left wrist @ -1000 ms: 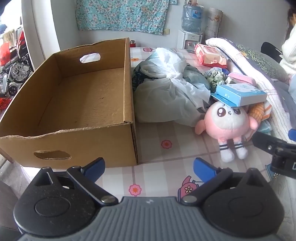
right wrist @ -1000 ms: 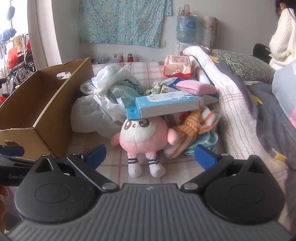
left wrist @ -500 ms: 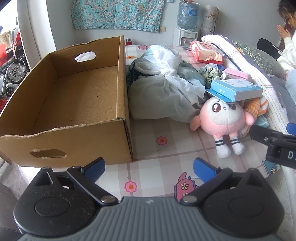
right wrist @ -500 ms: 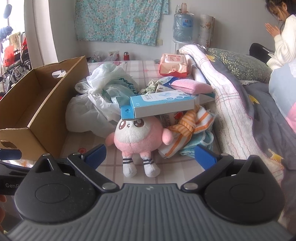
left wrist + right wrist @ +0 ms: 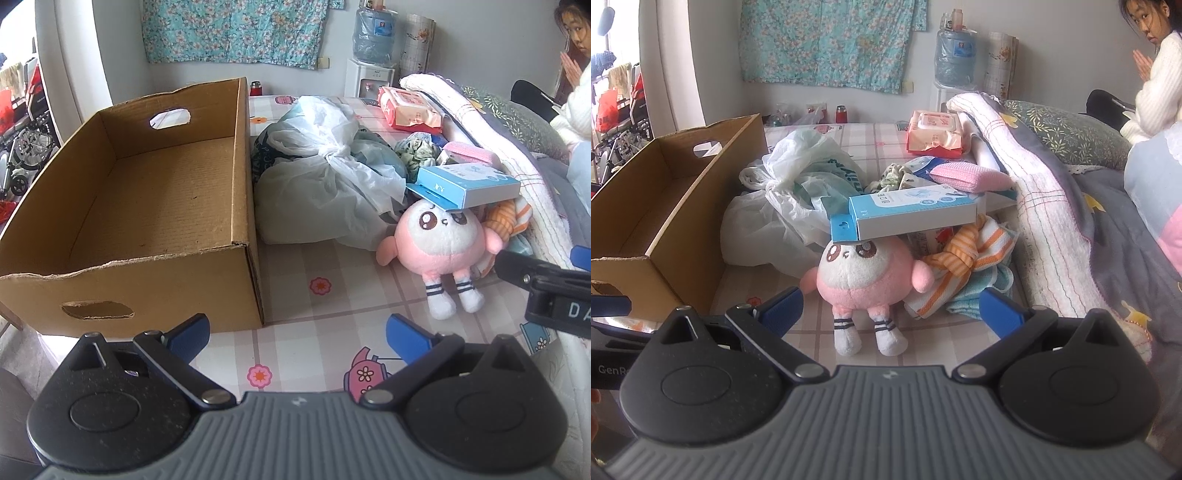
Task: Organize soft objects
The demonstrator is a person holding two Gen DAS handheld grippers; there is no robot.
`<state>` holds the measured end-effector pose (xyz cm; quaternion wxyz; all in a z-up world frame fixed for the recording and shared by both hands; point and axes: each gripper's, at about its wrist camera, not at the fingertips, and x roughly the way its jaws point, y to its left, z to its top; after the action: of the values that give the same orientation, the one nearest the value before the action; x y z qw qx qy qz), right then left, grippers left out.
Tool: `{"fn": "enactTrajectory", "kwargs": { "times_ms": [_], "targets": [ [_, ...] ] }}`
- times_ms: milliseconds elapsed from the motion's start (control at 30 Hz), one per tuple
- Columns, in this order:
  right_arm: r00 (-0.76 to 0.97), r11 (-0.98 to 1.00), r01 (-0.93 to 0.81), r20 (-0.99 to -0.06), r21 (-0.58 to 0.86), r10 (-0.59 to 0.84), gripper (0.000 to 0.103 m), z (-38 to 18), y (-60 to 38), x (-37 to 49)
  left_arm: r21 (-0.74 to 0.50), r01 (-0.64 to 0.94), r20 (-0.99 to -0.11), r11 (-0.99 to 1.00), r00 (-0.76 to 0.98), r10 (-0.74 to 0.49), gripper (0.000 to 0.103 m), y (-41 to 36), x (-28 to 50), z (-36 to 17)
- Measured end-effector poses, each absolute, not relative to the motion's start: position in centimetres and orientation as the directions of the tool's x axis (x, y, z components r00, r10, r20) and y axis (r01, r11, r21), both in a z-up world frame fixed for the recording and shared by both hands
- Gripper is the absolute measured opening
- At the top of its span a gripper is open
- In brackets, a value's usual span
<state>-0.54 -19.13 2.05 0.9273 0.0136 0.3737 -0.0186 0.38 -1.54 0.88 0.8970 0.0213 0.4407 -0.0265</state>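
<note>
1. Right wrist view: my right gripper [image 5: 890, 310] is hovering released, jaws spread wide, nothing between them, with the pink plush toy [image 5: 862, 275] sitting just ahead.
2. The toy is sitting upright on the patterned mat [image 5: 923, 343], and a blue box [image 5: 908, 216] is resting on its head.
3. A striped cloth [image 5: 964, 258] is touching the toy's right side.
4. My left gripper [image 5: 297, 334] is also hanging released, near the empty cardboard box [image 5: 147, 206].
5. A white plastic bag [image 5: 325, 177] is lying between box and toy.
</note>
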Motion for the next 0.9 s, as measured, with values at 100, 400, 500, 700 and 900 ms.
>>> {"fn": "enactTrajectory", "kwargs": {
  "times_ms": [100,400,500,700,900],
  "targets": [
    [0.720,0.999,0.044,-0.693,0.009,-0.025,0.102,2.06,-19.11,-0.53,0.015,0.069,-0.792,0.998,0.610,-0.030,0.102,-1.64,0.36,0.88],
    [0.722,0.999,0.045,-0.691,-0.004,-0.035,0.102,2.36,-19.05,-0.48,0.014,0.066,-0.790,0.998,0.612,-0.029,0.102,-1.70,0.34,0.92],
    [0.723,0.999,0.045,-0.690,-0.005,-0.036,0.102,2.37,-19.05,-0.47,0.012,0.065,-0.792,0.998,0.610,-0.030,0.102,-1.61,0.46,0.91],
    [0.722,0.999,0.046,-0.691,-0.004,-0.035,0.102,2.34,-19.01,-0.43,0.010,0.062,-0.791,0.998,0.612,-0.030,0.102,-1.38,0.57,0.90],
    [0.719,0.999,0.047,-0.694,-0.005,-0.038,0.102,2.34,-18.96,-0.28,0.009,0.058,-0.793,0.998,0.609,-0.028,0.102,-1.30,0.61,0.78]
  ]
}}
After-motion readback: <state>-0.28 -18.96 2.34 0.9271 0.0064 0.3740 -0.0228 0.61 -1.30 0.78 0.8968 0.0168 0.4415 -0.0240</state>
